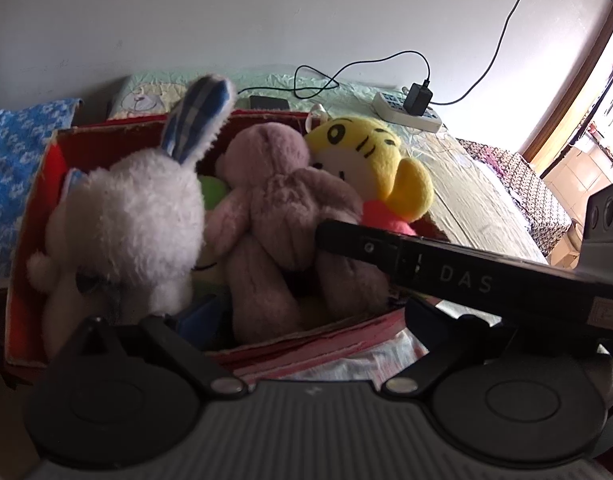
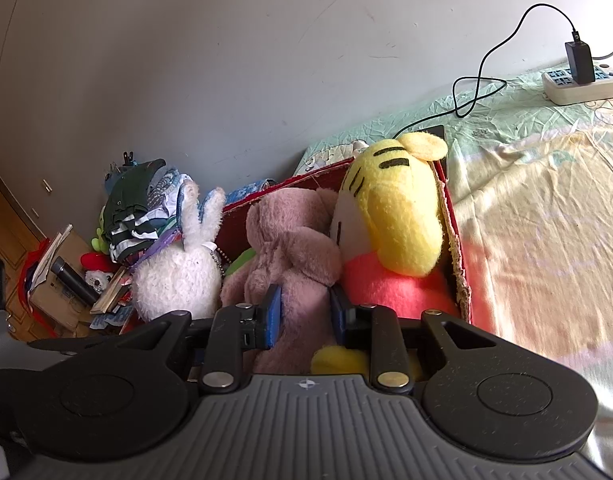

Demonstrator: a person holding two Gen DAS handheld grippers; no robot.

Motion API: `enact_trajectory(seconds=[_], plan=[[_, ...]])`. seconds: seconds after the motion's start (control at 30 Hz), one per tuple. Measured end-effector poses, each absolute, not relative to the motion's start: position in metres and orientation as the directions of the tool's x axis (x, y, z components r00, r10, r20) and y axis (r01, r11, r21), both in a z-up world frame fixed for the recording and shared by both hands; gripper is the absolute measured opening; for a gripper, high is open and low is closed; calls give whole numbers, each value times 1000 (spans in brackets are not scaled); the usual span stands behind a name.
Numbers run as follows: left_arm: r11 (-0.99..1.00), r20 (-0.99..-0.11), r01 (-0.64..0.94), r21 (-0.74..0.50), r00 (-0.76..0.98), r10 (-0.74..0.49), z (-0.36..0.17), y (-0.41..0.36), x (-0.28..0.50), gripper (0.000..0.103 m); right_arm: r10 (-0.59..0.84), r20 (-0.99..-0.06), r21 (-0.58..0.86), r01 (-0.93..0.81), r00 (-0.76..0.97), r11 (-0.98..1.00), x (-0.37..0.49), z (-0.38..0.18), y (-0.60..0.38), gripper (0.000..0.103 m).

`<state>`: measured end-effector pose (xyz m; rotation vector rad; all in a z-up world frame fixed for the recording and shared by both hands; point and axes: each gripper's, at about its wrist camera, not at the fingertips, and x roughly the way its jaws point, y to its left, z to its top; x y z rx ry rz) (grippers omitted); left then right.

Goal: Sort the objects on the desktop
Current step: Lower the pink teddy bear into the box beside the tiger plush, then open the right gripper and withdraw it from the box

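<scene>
A red cardboard box point(image 1: 30, 216) point(image 2: 454, 248) on the bed holds three plush toys. The white rabbit point(image 1: 138, 216) point(image 2: 178, 276) is on the left, the mauve bear point(image 1: 282, 208) point(image 2: 290, 248) in the middle, the yellow tiger point(image 1: 370, 160) point(image 2: 398, 216) on the right. In the right wrist view my right gripper point(image 2: 305, 314) is shut on the mauve bear's lower body, blue pads point(image 2: 272, 312) pressed into the fur. Its black body point(image 1: 446, 276) crosses the left wrist view. My left gripper point(image 1: 306, 316) stands open at the box's near wall, fingers wide apart.
A white power strip point(image 1: 406, 110) point(image 2: 582, 84) with a black charger and cable lies on the green bedspread behind the box, next to a dark phone point(image 1: 268, 102). Left of the box are piled clothes point(image 2: 142, 208), a blue patterned cloth point(image 1: 18, 152) and floor clutter.
</scene>
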<state>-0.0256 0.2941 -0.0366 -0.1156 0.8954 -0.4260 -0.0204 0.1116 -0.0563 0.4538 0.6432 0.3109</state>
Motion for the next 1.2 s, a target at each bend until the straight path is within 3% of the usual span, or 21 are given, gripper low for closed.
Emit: enact_trajectory(seconds=[0.33, 0.63, 1.2], plan=[[944, -722, 271, -186, 614, -319, -10, 298, -45, 102, 411, -484, 535, -111, 772, 838, -28, -45, 106, 28], [984, -740, 152, -88, 651, -167, -6, 285, -51, 102, 326, -483, 483, -63, 813, 873, -48, -28, 94, 31], [996, -793, 83, -38, 603, -80, -16, 214, -57, 102, 284, -506, 484, -4, 814, 875, -66, -30, 32, 31]])
